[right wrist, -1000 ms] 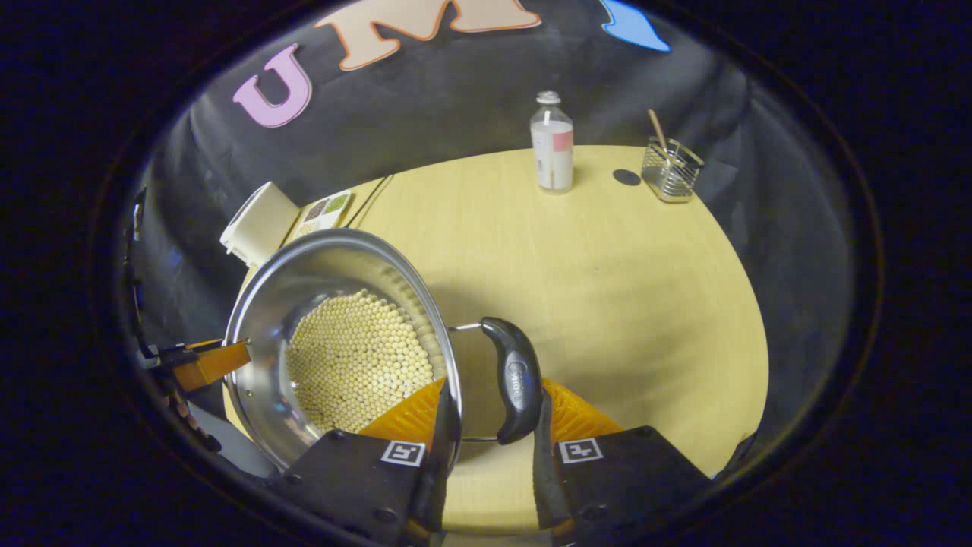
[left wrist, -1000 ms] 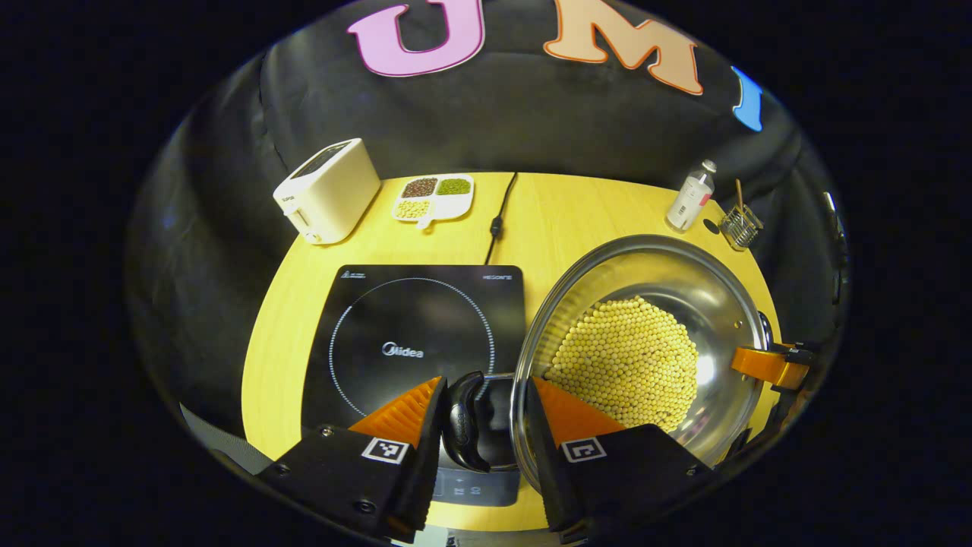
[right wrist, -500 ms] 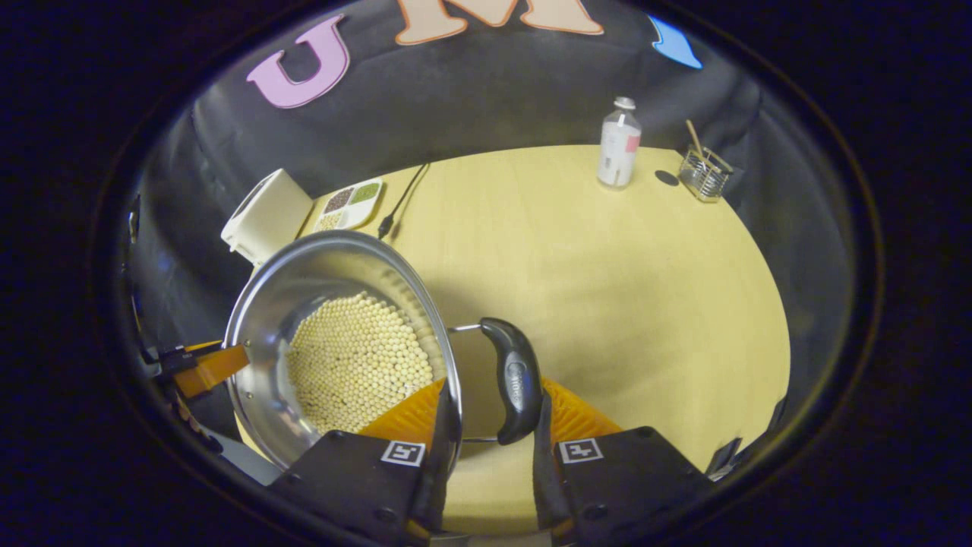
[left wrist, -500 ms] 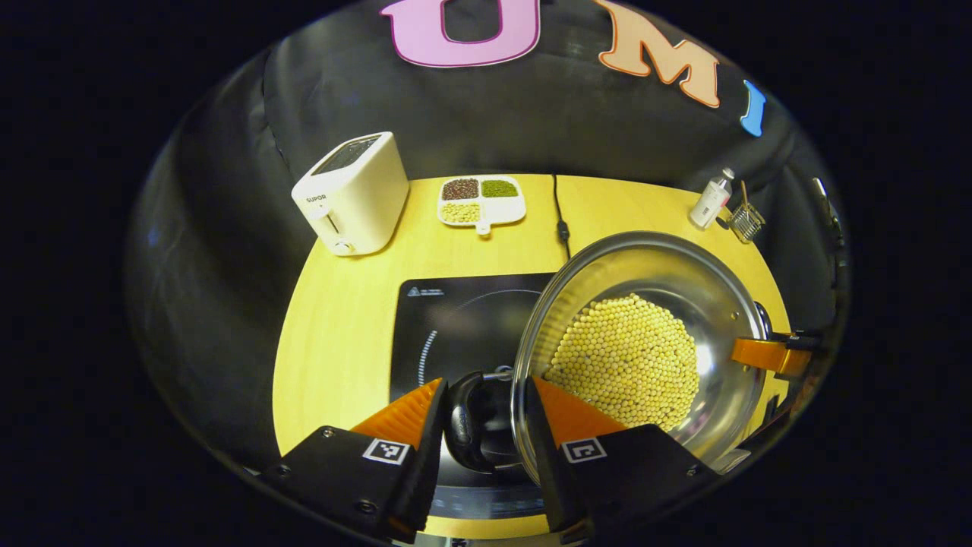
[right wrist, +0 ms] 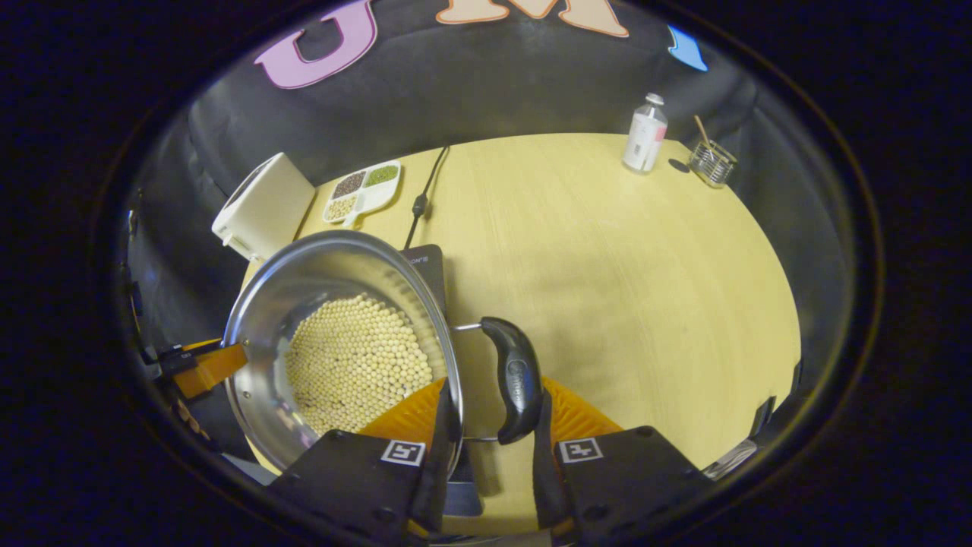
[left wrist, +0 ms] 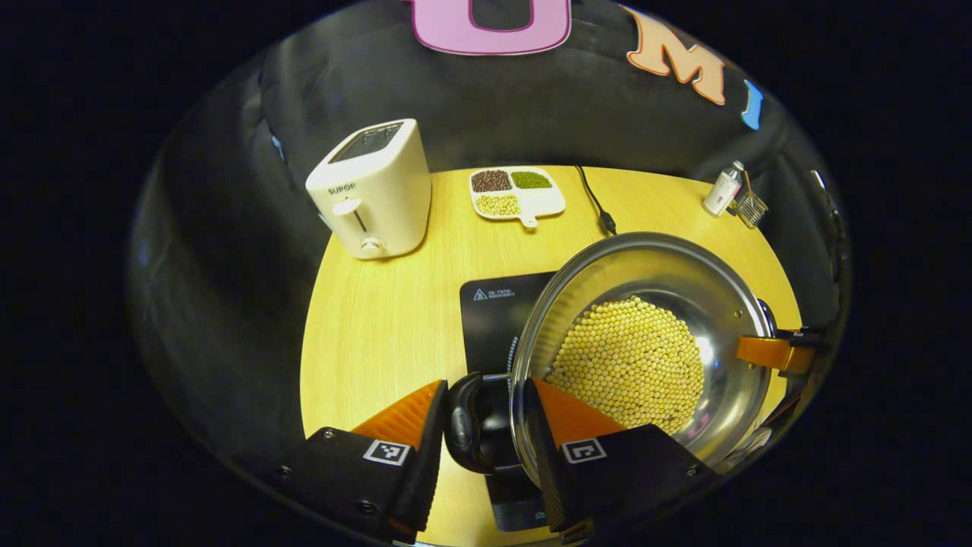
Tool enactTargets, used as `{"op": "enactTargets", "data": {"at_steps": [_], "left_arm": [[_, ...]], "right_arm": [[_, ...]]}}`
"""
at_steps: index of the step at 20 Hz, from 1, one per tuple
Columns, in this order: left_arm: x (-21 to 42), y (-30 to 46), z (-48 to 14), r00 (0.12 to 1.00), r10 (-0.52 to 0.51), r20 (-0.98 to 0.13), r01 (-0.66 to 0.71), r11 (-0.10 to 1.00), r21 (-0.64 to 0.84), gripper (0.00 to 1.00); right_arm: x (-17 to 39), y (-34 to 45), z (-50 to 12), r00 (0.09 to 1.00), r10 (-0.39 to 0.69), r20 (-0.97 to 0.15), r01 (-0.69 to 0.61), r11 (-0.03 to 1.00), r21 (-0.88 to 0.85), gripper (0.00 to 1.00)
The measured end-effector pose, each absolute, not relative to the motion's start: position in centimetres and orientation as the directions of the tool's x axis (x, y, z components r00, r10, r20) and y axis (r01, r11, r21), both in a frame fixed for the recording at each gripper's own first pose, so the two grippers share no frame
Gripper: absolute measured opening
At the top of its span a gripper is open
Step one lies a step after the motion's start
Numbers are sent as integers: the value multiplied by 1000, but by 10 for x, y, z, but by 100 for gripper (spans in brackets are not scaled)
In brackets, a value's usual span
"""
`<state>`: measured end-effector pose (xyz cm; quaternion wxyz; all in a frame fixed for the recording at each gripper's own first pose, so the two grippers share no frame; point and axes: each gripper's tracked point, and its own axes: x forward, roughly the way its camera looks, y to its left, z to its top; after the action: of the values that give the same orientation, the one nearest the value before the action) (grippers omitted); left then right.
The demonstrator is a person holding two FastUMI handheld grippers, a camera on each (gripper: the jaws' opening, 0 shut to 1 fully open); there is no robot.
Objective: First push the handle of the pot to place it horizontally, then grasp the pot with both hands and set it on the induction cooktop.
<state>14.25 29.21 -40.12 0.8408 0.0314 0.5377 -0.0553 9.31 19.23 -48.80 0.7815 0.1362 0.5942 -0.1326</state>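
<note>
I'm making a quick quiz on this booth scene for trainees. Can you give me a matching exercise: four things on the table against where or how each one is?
Things:
1. pot
2. toaster
3. bottle
4. divided dish

States:
A. beside the wire basket
B. holds three kinds of beans
C. held by both handles, full of yellow beans
D. white, at the table's far left corner

Pairs: 1-C, 2-D, 3-A, 4-B

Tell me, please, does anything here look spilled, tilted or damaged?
Nothing stands out. The pot looks level between both grippers, its yellow beans all inside. The toaster and bottle stand upright on the table.
</note>
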Motion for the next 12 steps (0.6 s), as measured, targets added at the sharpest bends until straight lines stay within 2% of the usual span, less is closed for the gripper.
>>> {"op": "enactTargets", "data": {"at_steps": [3, 4, 6, 7, 8, 9, 11, 12], "left_arm": [[149, 304, -399, 437, -38, -899, 143, 989, 28, 58], [151, 304, -397, 443, -38, -896, 148, 989, 32, 58], [152, 306, -399, 438, -33, -898, 158, 987, 40, 58], [152, 308, -399, 438, -32, -898, 160, 986, 43, 59], [153, 309, -399, 436, -30, -900, 162, 986, 46, 60], [152, 308, -400, 433, -26, -901, 162, 986, 50, 60], [154, 309, -401, 444, -22, -896, 164, 985, 57, 62], [154, 310, -402, 454, -19, -891, 159, 985, 61, 61]], "right_arm": [[101, 205, -489, 274, -54, -960, 385, 921, 58, 49], [103, 207, -489, 280, -59, -958, 386, 921, 56, 43], [102, 209, -493, 289, -62, -955, 399, 915, 61, 43], [101, 209, -493, 292, -62, -954, 403, 913, 64, 49], [102, 208, -492, 295, -61, -953, 406, 912, 68, 49], [102, 209, -493, 297, -60, -953, 407, 911, 70, 43], [100, 210, -493, 300, -58, -952, 405, 912, 72, 43], [100, 210, -496, 303, -56, -951, 404, 912, 75, 49]]}}
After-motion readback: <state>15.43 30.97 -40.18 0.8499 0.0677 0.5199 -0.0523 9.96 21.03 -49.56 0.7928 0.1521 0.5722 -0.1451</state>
